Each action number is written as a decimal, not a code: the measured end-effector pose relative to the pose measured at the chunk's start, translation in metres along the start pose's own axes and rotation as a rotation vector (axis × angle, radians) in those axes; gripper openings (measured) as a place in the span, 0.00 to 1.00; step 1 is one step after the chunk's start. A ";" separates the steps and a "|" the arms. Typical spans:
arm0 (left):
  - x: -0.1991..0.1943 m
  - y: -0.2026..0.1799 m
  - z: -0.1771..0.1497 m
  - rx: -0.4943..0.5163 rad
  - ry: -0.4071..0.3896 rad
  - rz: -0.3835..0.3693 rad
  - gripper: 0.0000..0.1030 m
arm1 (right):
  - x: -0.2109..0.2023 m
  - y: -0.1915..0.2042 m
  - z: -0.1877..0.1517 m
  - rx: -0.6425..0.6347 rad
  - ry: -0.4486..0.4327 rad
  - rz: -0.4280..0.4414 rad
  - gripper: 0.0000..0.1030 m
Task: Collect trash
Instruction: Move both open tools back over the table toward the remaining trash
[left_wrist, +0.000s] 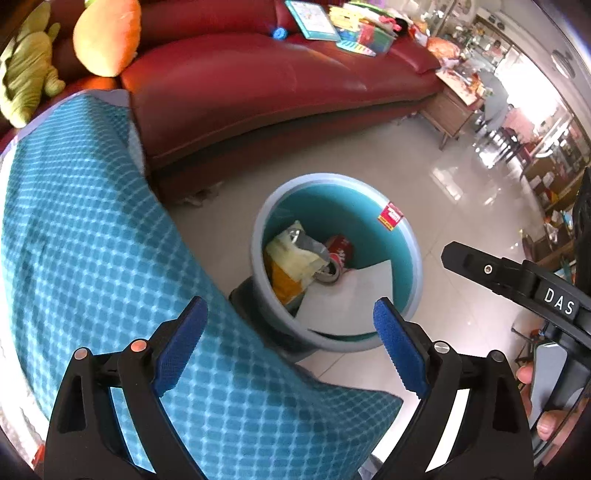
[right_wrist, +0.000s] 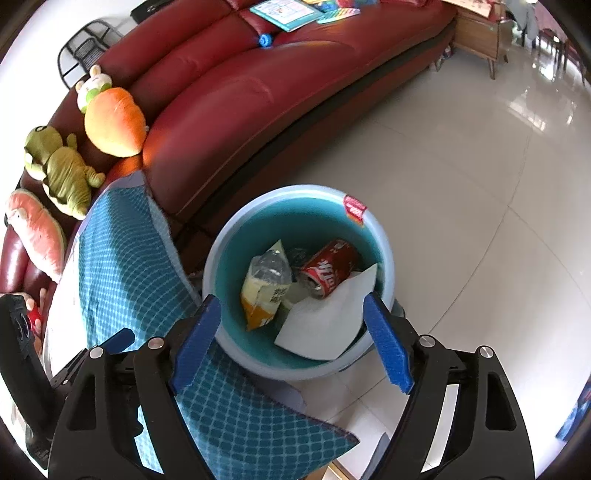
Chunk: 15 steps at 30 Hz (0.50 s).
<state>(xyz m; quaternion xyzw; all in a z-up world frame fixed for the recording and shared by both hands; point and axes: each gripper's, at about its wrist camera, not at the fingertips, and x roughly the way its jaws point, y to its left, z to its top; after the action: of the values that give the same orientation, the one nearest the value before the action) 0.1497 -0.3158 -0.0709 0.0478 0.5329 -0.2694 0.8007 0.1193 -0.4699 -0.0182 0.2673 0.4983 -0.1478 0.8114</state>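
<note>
A round teal bin (left_wrist: 413, 254) (right_wrist: 221, 258) stands on the floor beside the table. Inside it lie a red soda can (left_wrist: 338, 251) (right_wrist: 328, 271), a yellow snack bag (left_wrist: 291, 262) (right_wrist: 264, 291) and a white sheet of paper (left_wrist: 347, 299) (right_wrist: 325, 321). My left gripper (left_wrist: 291, 343) hovers above the bin's near rim and the tablecloth edge, jaws wide open with nothing between them. My right gripper (right_wrist: 291, 339) hangs over the bin's near side, open and empty. The right gripper's black body (left_wrist: 517, 280) shows at the right of the left wrist view.
A table under a teal checked cloth (left_wrist: 92, 240) (right_wrist: 129, 266) sits left of the bin. A red leather sofa (left_wrist: 258, 81) (right_wrist: 258, 92) with plush toys (right_wrist: 110, 122) and books (left_wrist: 314, 18) runs behind. Pale glossy floor tiles (right_wrist: 461, 184) stretch to the right toward a wooden side table (left_wrist: 450, 110).
</note>
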 end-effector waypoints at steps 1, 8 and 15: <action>-0.004 0.002 -0.001 -0.003 -0.003 0.003 0.89 | -0.001 0.004 -0.002 -0.006 0.002 0.006 0.74; -0.040 0.030 -0.018 -0.040 -0.044 0.027 0.89 | -0.015 0.046 -0.019 -0.075 0.004 0.042 0.74; -0.075 0.062 -0.041 -0.082 -0.082 0.045 0.90 | -0.024 0.085 -0.039 -0.134 0.009 0.070 0.74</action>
<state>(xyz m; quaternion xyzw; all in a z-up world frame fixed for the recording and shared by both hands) 0.1249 -0.2195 -0.0356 0.0160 0.5092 -0.2308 0.8290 0.1224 -0.3788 0.0137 0.2305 0.5010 -0.0845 0.8299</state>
